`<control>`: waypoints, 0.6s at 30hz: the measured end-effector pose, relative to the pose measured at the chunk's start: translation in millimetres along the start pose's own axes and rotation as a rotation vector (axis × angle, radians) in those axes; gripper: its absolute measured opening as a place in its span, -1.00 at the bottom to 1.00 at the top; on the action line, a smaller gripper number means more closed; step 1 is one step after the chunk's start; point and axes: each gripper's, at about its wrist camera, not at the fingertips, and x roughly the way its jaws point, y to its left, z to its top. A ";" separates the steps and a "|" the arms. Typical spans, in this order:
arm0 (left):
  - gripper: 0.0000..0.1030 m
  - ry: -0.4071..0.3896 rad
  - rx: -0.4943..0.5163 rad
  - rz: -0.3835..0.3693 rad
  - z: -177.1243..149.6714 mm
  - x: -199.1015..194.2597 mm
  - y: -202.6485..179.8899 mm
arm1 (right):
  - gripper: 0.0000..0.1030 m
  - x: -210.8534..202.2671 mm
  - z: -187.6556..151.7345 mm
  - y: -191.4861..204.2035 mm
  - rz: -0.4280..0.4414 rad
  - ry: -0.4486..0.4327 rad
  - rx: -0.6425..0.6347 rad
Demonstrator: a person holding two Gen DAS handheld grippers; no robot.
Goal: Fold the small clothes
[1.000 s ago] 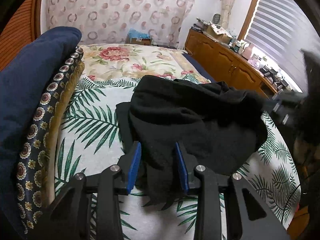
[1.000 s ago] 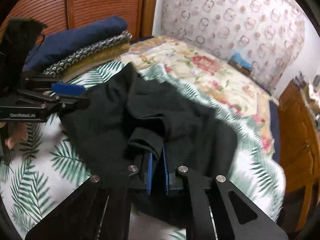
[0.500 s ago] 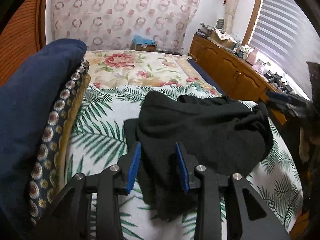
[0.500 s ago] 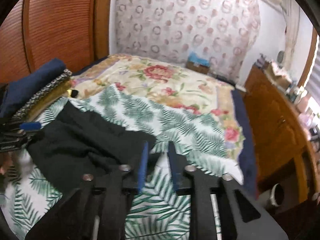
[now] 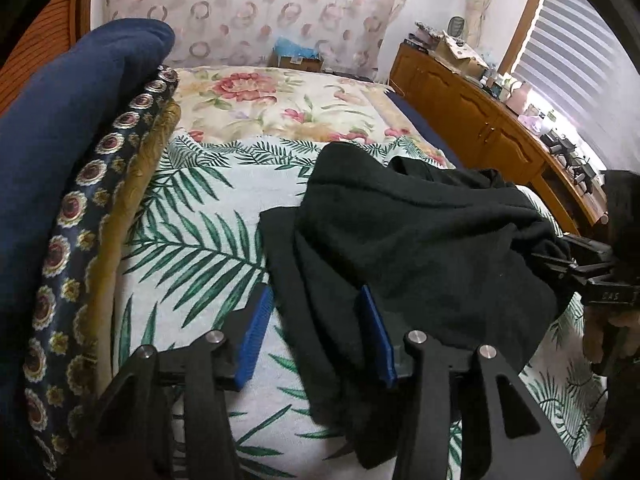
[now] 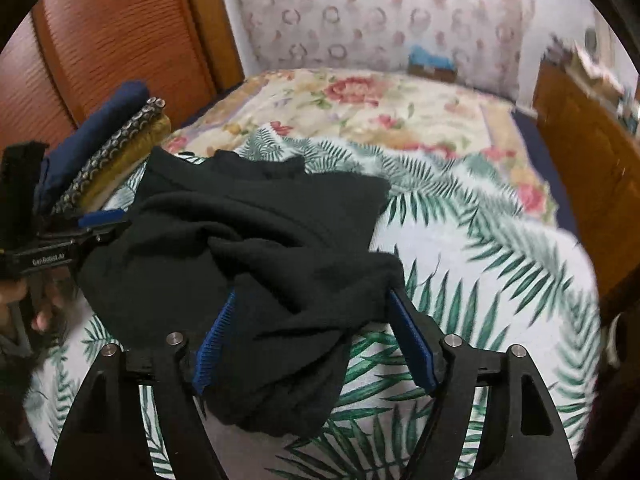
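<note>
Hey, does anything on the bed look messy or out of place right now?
Only the black garment: it lies bunched and twisted in a heap on the palm-leaf sheet, not flat. The folded stack beside it looks tidy. Nothing looks spilled or damaged.

right gripper released black garment, fingers now spread

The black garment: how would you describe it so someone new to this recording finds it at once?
Start at the bed, then its palm-leaf cover at the near end. The black garment lies crumpled in the cover's middle. A stack of folded cloth sits beside it, navy, patterned and gold; the garment alone is plain black and unfolded.
</note>
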 end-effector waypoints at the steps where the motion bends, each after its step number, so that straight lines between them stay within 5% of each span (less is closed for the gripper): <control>1: -0.12 0.008 -0.006 -0.006 2.3 1.5 -0.4 | 0.51 2.4 -0.8 -2.6 0.019 0.005 0.017; 5: -0.20 0.021 -0.032 -0.069 9.2 5.0 -2.1 | 0.50 8.0 0.7 -5.9 0.085 -0.005 0.052; 7: -0.59 0.022 -0.017 -0.104 9.7 5.4 -5.6 | 0.25 9.1 1.5 -3.0 0.122 -0.013 0.055; 10: -0.88 0.001 0.007 -0.120 9.1 -2.6 -7.7 | -0.27 11.8 1.3 2.4 0.159 -0.018 0.033; 12: -0.89 -0.052 0.004 -0.172 10.2 -20.9 -9.6 | -0.49 12.4 -0.1 2.1 0.219 -0.021 0.042; 18: -0.89 -0.249 0.013 -0.174 10.8 -102.2 -14.5 | -0.58 -21.5 6.8 23.0 0.188 -0.142 -0.049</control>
